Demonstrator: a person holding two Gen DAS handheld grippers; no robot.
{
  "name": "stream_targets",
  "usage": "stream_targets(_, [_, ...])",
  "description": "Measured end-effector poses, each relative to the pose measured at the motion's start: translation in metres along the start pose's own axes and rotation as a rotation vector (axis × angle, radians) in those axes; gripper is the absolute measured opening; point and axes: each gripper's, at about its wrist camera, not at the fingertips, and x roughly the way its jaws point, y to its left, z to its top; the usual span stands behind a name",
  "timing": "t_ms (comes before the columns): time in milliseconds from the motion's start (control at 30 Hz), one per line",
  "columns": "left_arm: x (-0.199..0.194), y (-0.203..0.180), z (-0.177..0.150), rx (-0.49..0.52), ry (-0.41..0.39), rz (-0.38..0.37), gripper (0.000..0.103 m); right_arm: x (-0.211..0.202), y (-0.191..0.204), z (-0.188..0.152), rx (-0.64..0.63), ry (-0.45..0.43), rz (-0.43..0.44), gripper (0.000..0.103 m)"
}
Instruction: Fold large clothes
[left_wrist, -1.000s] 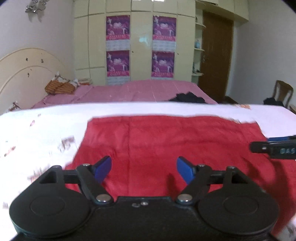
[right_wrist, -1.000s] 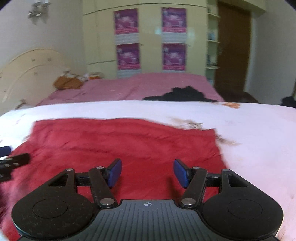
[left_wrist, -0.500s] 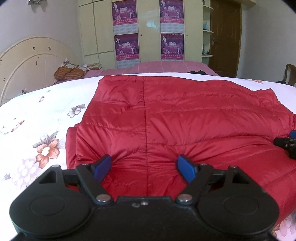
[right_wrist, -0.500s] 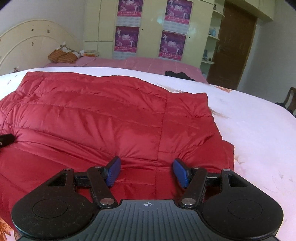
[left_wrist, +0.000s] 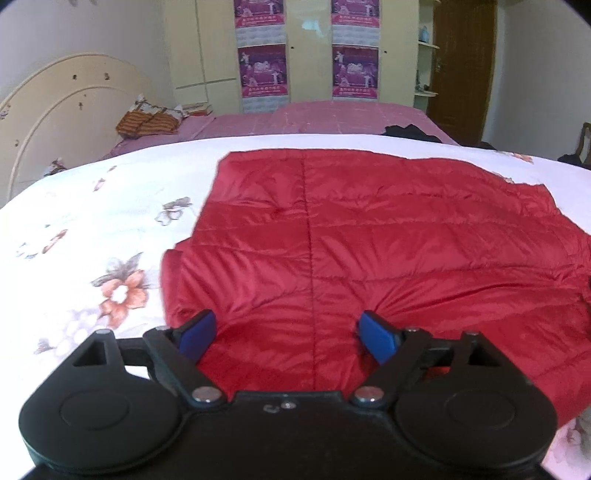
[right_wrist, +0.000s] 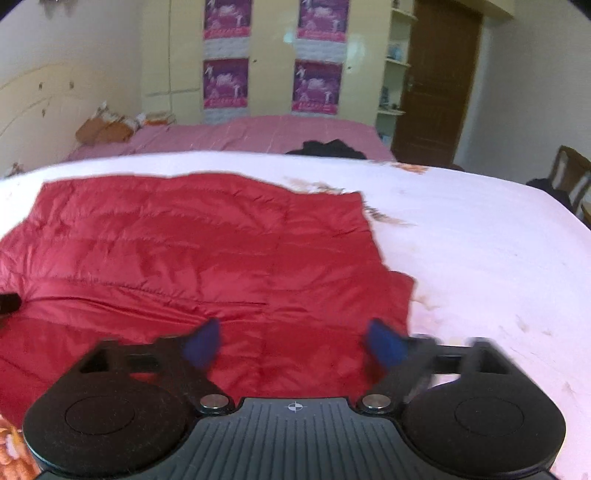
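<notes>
With both the left hand-held gripper (left_wrist: 286, 334) and right hand-held gripper (right_wrist: 293, 341) spread apart and empty just above the red quilted puffer jacket (left_wrist: 369, 251) on the floral-sheeted bed (left_wrist: 92, 229), closing there risked pinching only one slippery layer, skewing the fold.

the left gripper (left_wrist: 286, 336) fills the bottom of its own view, black body at six o'clock, two blue-padded fingers (left_wrist: 195, 334) pointing toward twelve o'clock. its jaws stand wide apart with nothing between them. the right gripper (right_wrist: 293, 343) sits the same way in its view, blue fingertips (right_wrist: 384, 345) spread wide at about ten and two o'clock, gripping nothing. its fingers look motion-blurred. no hands or arms show.
</notes>
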Motion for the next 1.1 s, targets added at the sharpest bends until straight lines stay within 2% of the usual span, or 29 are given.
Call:
stream_targets(100, [-0.017,0.001,0.000,0.001,-0.005,-0.003,0.092,-0.020,-0.012,-0.004,0.042,0.000,0.017,0.092])
stream_targets(267, [-0.039,0.003,-0.008,-0.013,0.007,-0.031,0.095,-0.044,-0.032,-0.018,0.146,0.032,0.046,0.092])
stream_targets(500, [-0.061,0.017,-0.032,-0.135,0.075,-0.105,0.097,-0.064,-0.046,-0.049,0.229,0.106,0.093,0.092])
stream_targets(567, [-0.064,0.026,-0.042,-0.206,0.105,-0.137,0.097,-0.065,-0.050,-0.057,0.280,0.131,0.129,0.092])
stream_targets(633, [-0.064,0.040,-0.053,-0.317,0.144,-0.201,0.096,-0.065,-0.053,-0.064,0.333,0.147,0.172,0.092])
stream_targets(733, [-0.053,0.060,-0.071,-0.534,0.176,-0.342,0.094,-0.060,-0.056,-0.073,0.427,0.168,0.258,0.092])
stream_targets(800, [-0.039,0.068,-0.078,-0.634,0.189,-0.413,0.090,-0.054,-0.057,-0.076,0.486,0.170,0.302,0.092])
stream_targets(867, [-0.031,0.071,-0.079,-0.669,0.143,-0.426,0.090,-0.048,-0.057,-0.074,0.529,0.150,0.326,0.092])
stream_targets(1100, [0.000,0.078,-0.063,-0.770,0.084,-0.433,0.089,-0.025,-0.063,-0.059,0.628,0.106,0.362,0.092])
